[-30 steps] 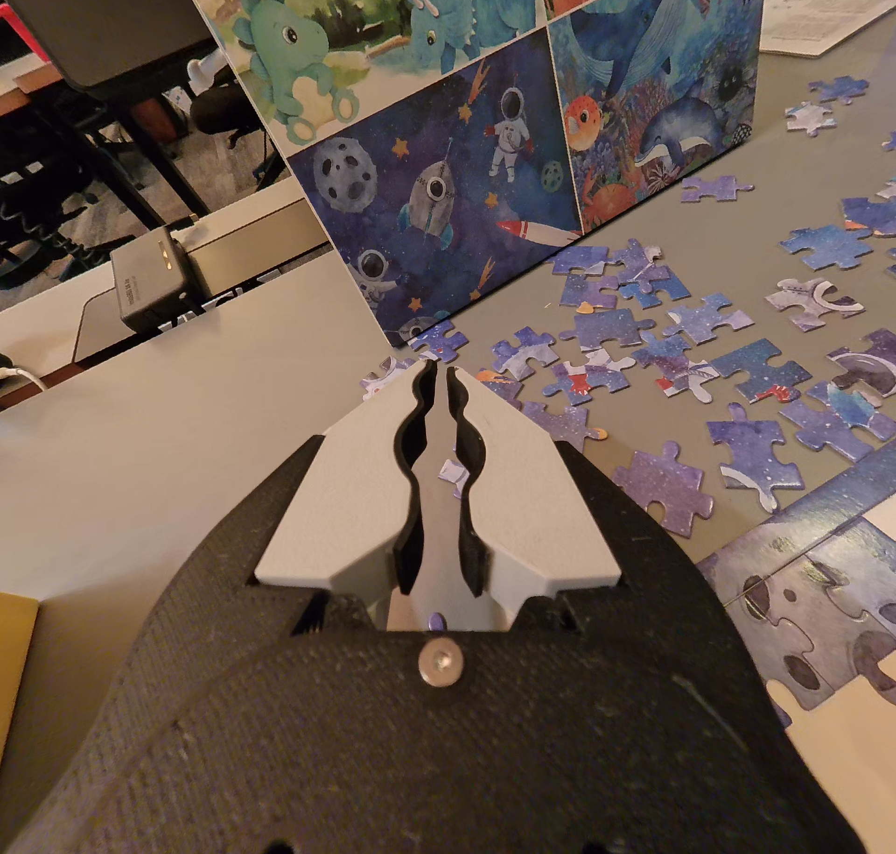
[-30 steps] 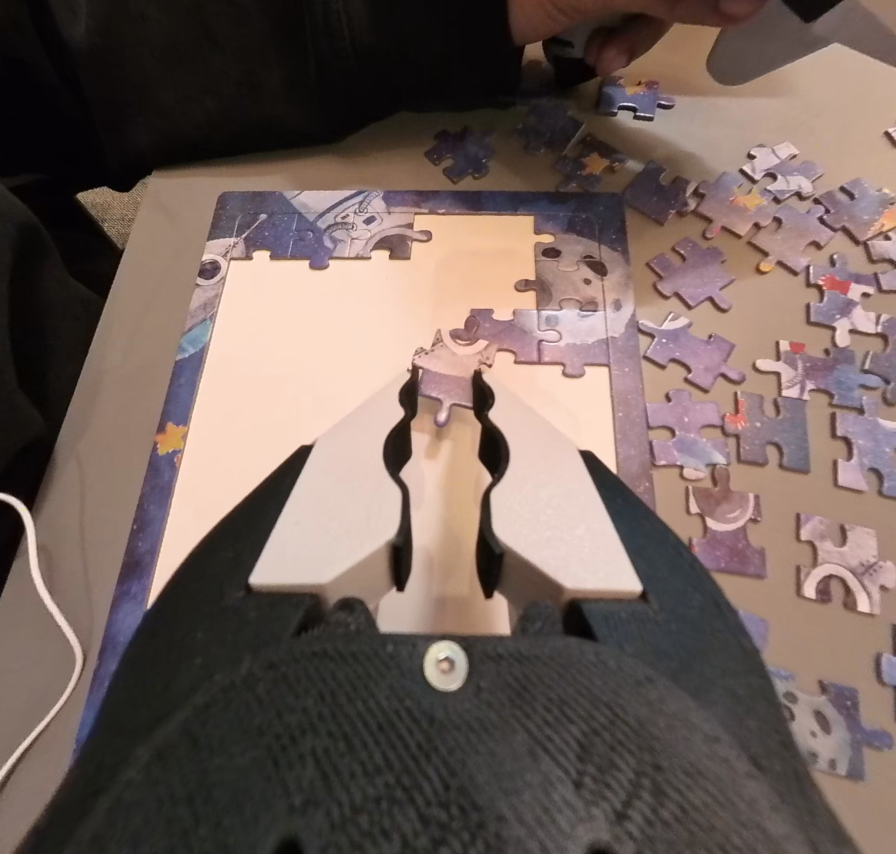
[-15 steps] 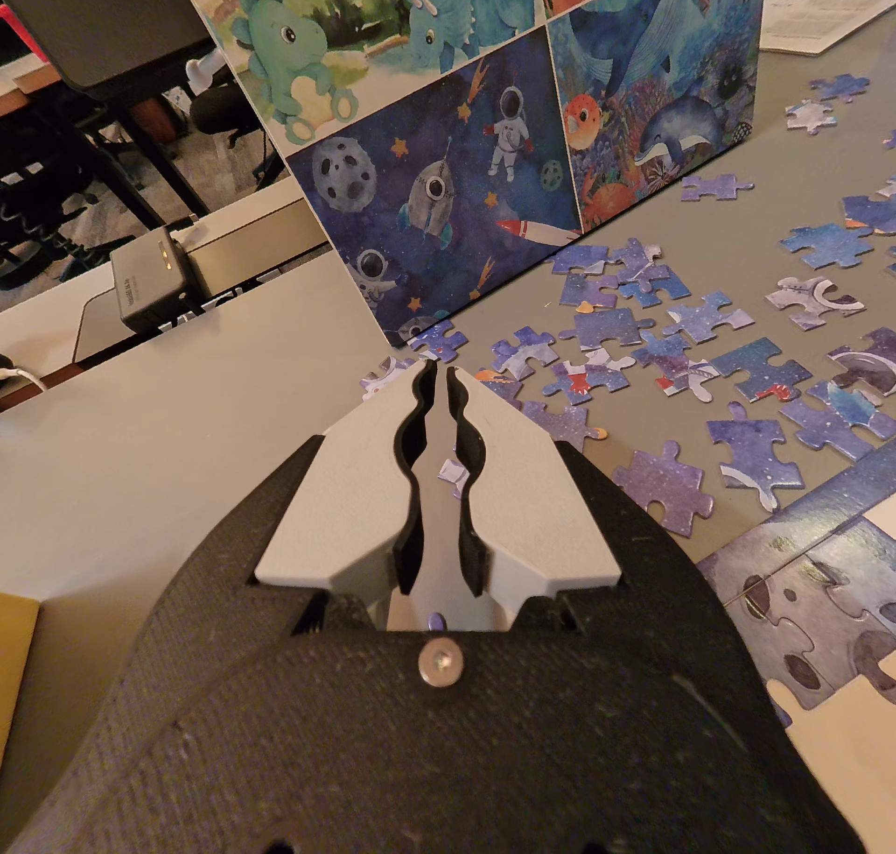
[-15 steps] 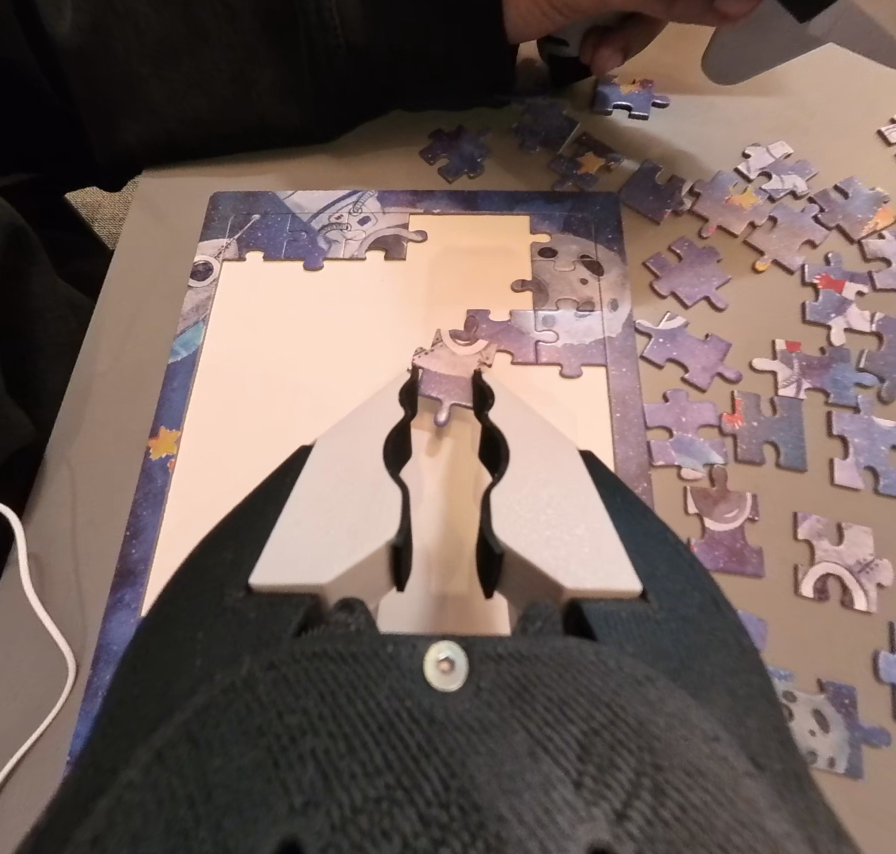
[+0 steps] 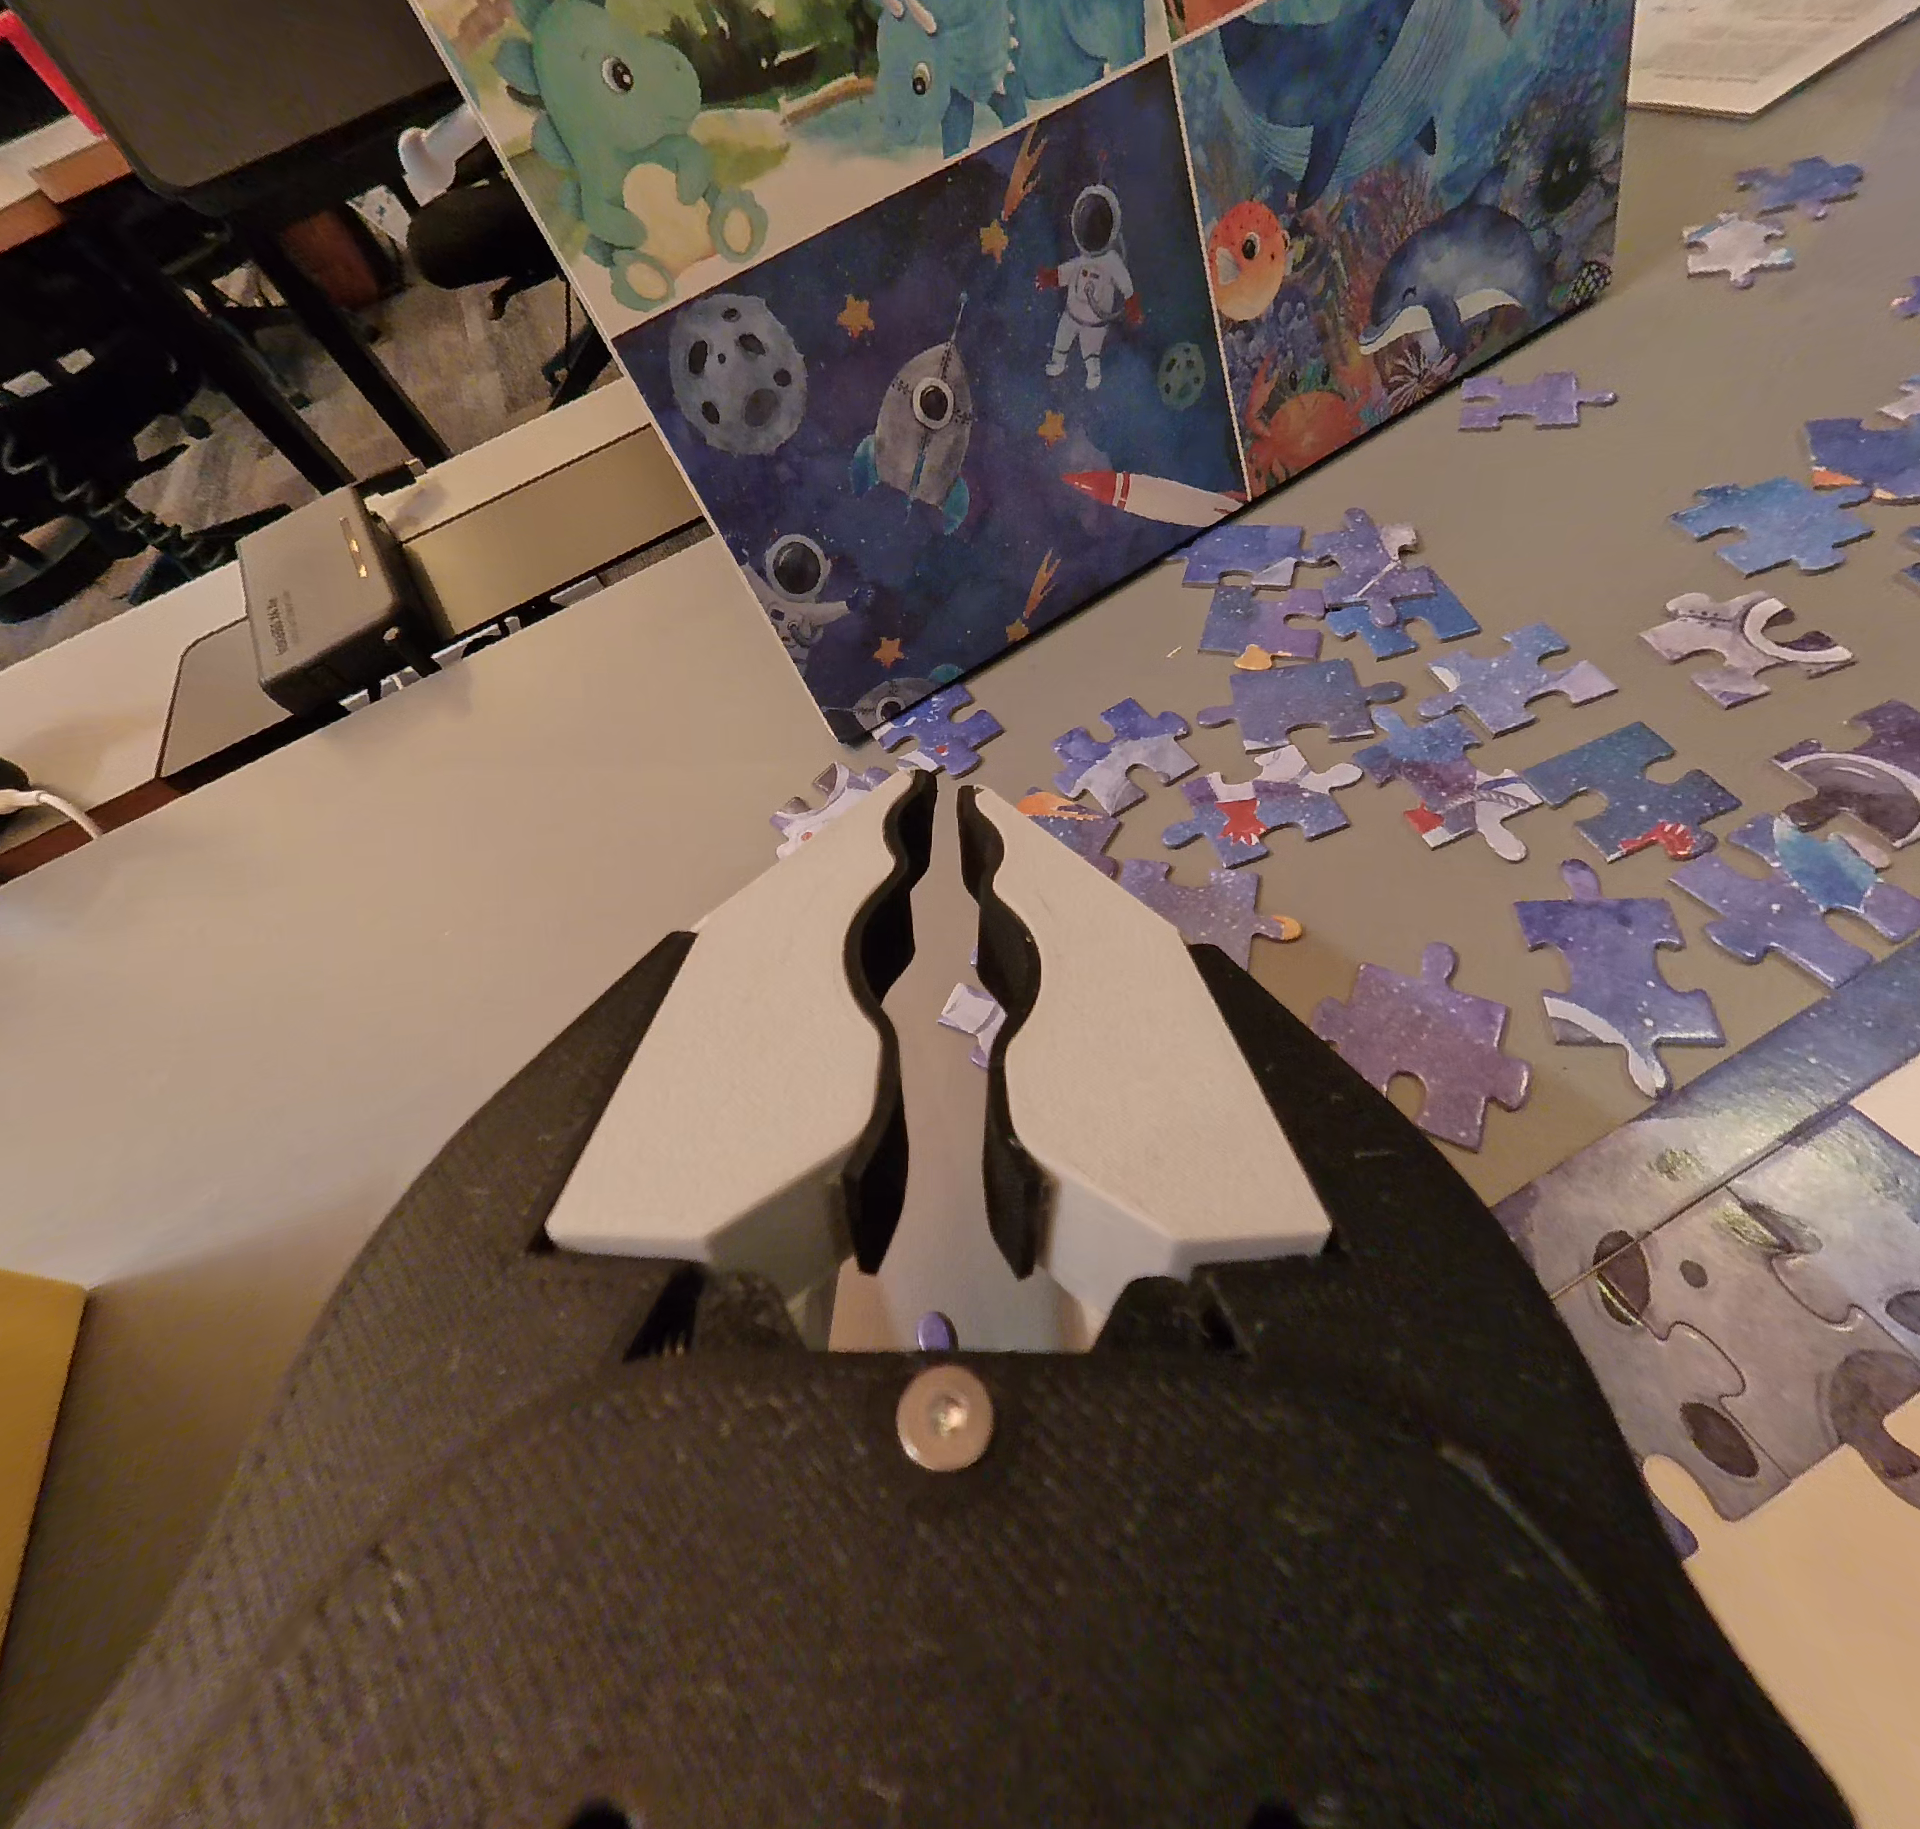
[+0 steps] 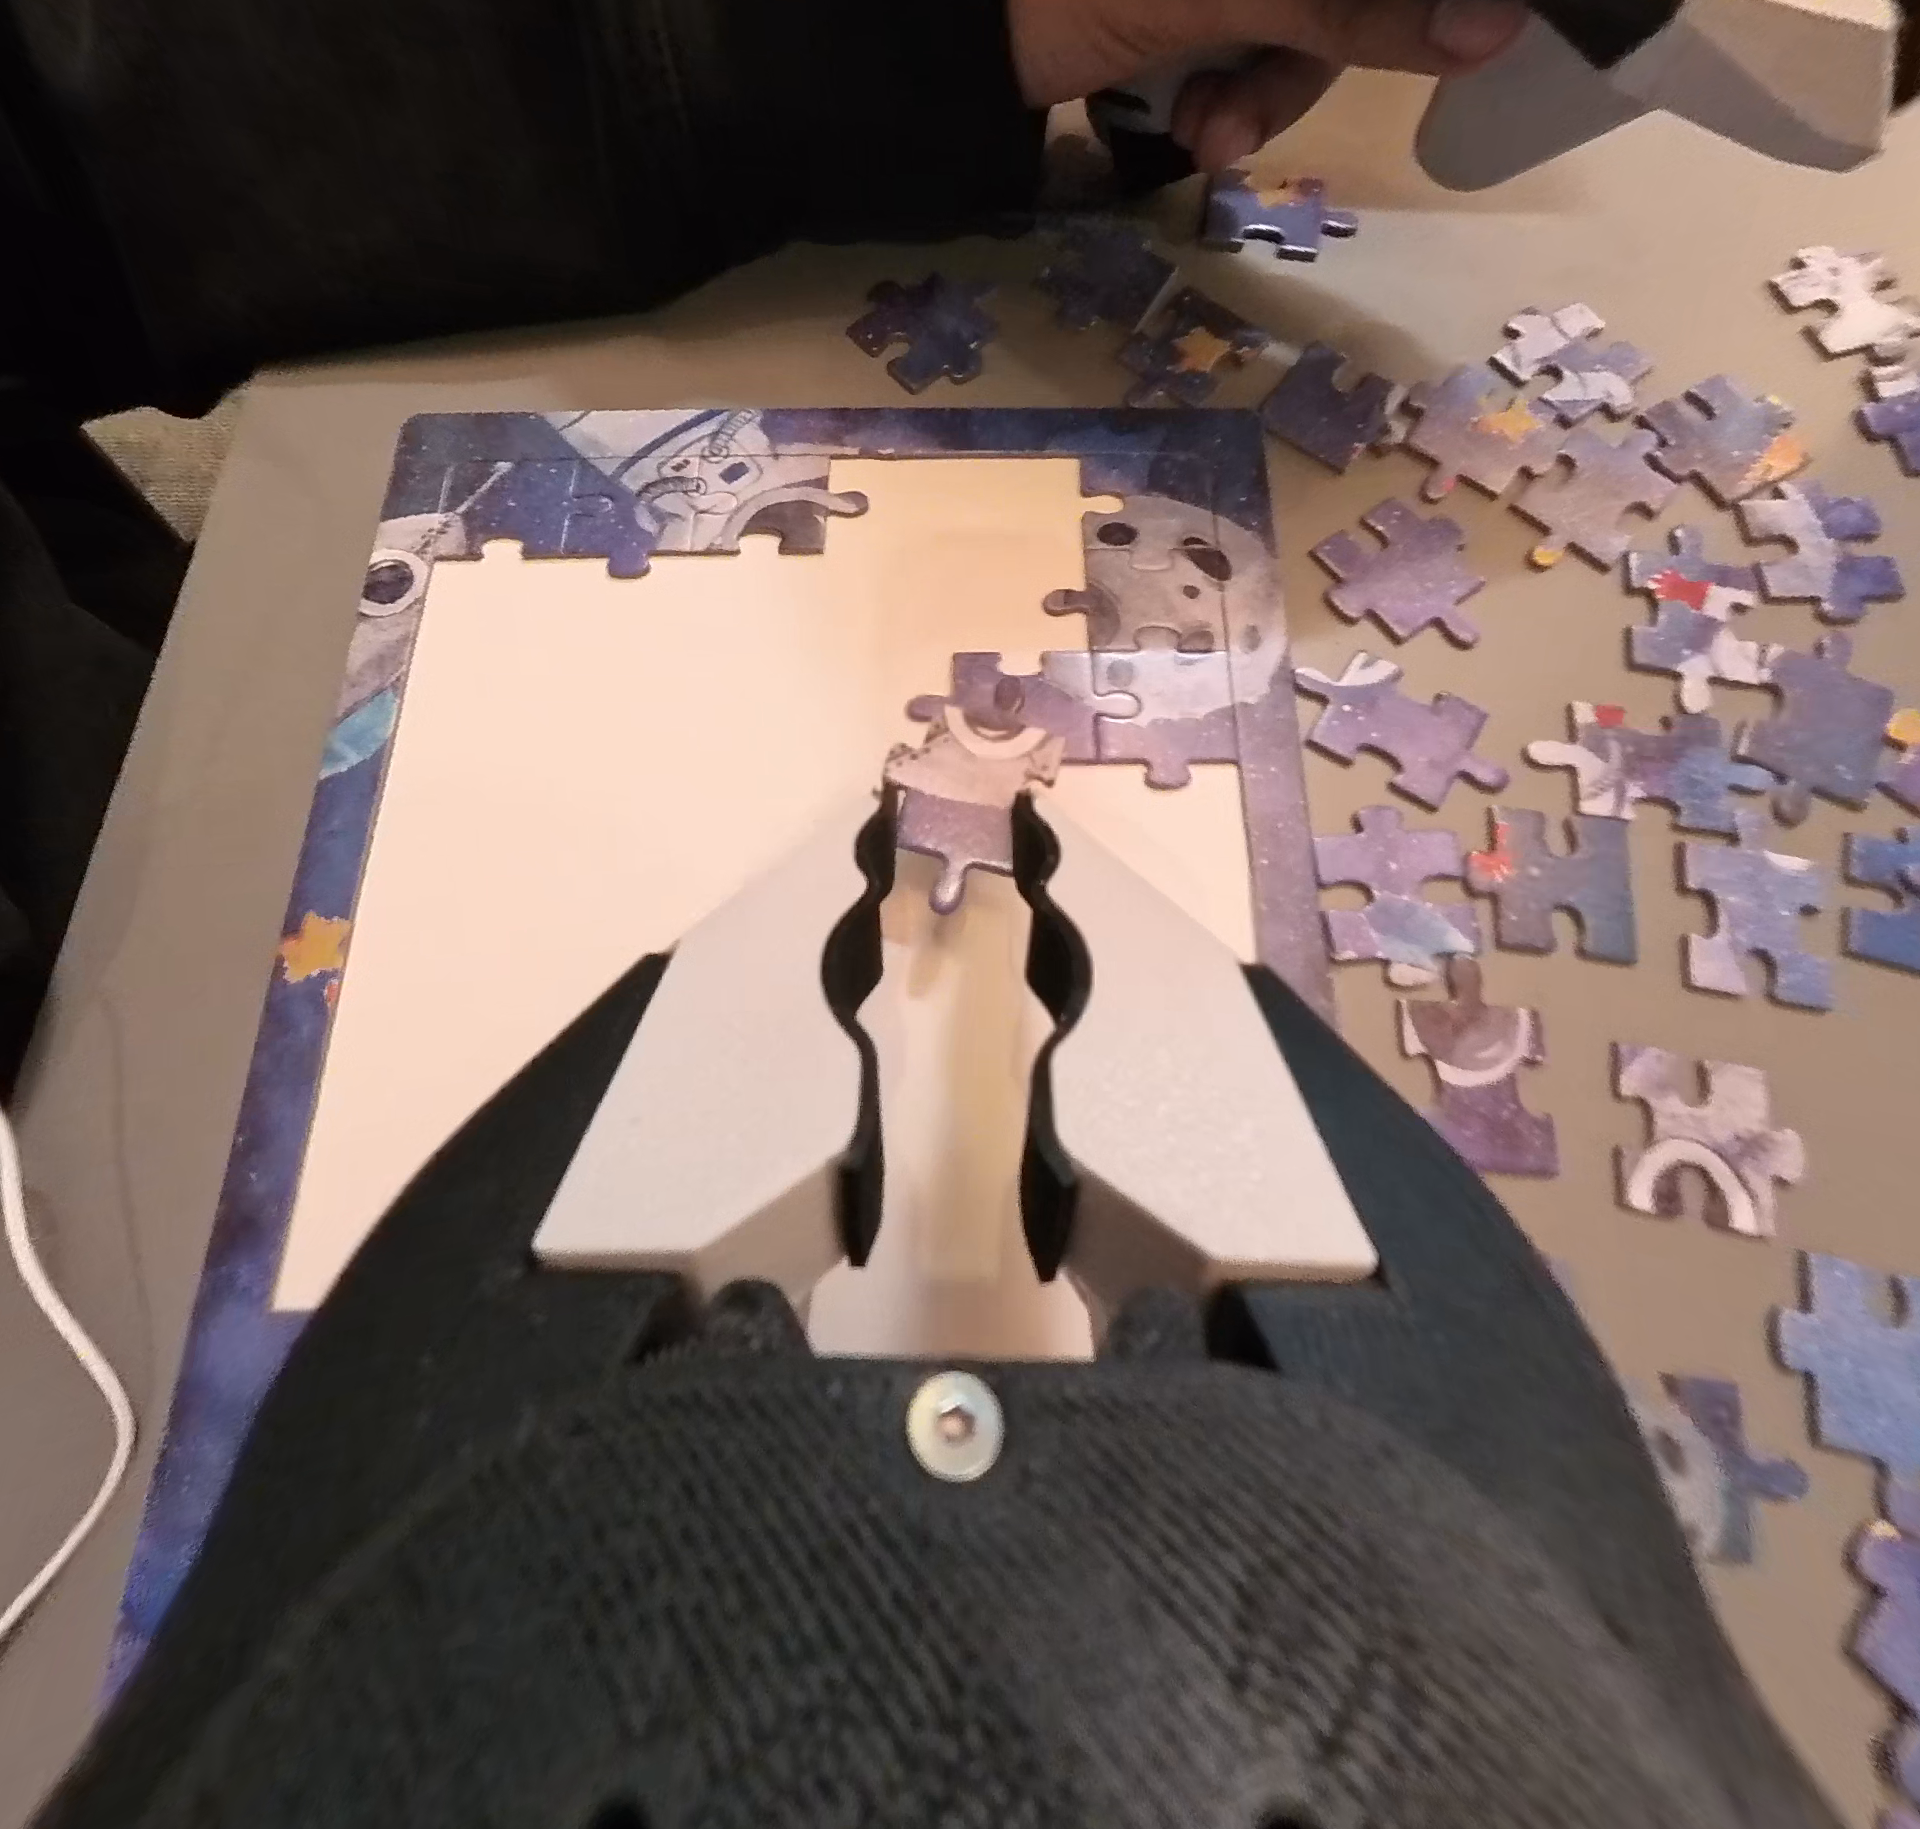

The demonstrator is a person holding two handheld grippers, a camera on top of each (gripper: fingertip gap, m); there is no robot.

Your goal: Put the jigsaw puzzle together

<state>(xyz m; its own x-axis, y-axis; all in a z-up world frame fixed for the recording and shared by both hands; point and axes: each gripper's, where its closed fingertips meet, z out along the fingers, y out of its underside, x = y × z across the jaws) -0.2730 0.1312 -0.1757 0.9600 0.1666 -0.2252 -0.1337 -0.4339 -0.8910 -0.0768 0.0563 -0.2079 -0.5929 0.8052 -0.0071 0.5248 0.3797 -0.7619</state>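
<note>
The right gripper (image 6: 954, 805) is closed on a purple puzzle piece (image 6: 961, 780), a black pad pressed against each side of it. The piece hangs over the bare cream floor of the puzzle tray (image 6: 644, 844), its far edge overlapping the placed pieces (image 6: 1153, 636) in the tray's right corner; whether it touches them is hard to tell in the blur. More placed pieces (image 6: 623, 506) line the tray's far edge. Loose pieces (image 6: 1558, 740) lie scattered on the table (image 6: 1403, 252) right of the tray. Beyond them a hand (image 6: 1226, 23) holds the left gripper above the table.

The left gripper (image 5: 943, 797) is nearly closed, only a narrow slit between its tips, and it grips nothing. It hovers over the table just short of a white-and-purple piece (image 5: 821, 813), with a blue piece (image 5: 940, 730) just past the tips. Behind these stands the picture box (image 5: 1039, 325), and a small grey device (image 5: 322, 605) sits off to the left.
</note>
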